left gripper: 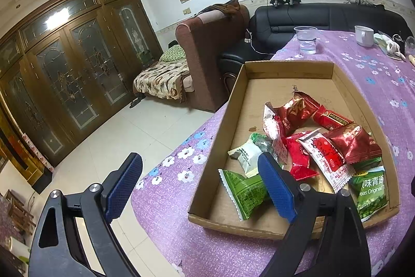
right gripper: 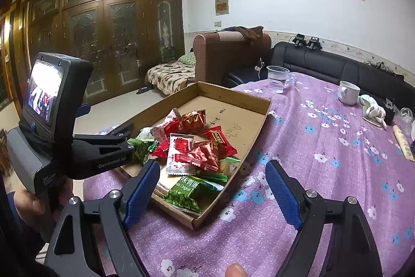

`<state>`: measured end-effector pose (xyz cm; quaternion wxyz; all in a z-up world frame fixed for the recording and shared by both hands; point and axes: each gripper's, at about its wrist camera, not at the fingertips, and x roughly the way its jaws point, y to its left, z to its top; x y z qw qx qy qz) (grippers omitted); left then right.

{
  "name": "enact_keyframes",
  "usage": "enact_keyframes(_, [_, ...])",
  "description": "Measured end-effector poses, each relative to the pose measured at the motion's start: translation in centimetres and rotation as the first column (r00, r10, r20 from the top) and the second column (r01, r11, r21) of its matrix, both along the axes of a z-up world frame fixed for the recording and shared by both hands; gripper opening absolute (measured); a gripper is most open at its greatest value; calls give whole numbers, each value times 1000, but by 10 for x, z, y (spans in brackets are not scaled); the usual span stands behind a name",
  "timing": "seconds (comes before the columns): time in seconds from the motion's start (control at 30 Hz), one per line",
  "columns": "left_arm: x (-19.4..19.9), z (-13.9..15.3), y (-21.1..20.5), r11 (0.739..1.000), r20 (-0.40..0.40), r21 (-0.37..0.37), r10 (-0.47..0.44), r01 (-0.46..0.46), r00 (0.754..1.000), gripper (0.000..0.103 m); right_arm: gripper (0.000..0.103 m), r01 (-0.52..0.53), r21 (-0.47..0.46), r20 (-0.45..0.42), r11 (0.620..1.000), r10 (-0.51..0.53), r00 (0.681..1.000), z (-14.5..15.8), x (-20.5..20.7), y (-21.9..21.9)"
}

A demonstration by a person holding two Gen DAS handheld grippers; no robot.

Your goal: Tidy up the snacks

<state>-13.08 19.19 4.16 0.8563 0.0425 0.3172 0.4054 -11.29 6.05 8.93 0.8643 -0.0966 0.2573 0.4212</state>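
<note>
A shallow cardboard tray (left gripper: 288,64) (right gripper: 260,121) lies on the purple flowered tablecloth (right gripper: 324,173). It holds a loose pile of snack packets: red ones (left gripper: 302,112) (right gripper: 193,120), a red-and-white one (left gripper: 325,156), a white one (left gripper: 247,155), a green one (left gripper: 246,190) and a green pea packet (left gripper: 371,190) (right gripper: 185,195). My left gripper (left gripper: 199,186) (right gripper: 106,118) is open, one finger over the tray's near left corner, the other past the table edge. My right gripper (right gripper: 212,192) is open above the tray's near right corner, holding nothing.
A clear plastic cup (left gripper: 306,39) (right gripper: 277,78) of water and a white mug (left gripper: 364,35) (right gripper: 348,92) stand at the far side of the table. Cloth and small items (right gripper: 376,112) lie at the right. The table edge drops to tiled floor (left gripper: 124,136) on the left.
</note>
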Motion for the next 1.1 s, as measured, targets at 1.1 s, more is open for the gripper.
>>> enact_keyframes(1.1, [0,0,7,999,2,-45,0,1,1000,92,85,-6,-5,1,1000,6,1000,-2,-1,2])
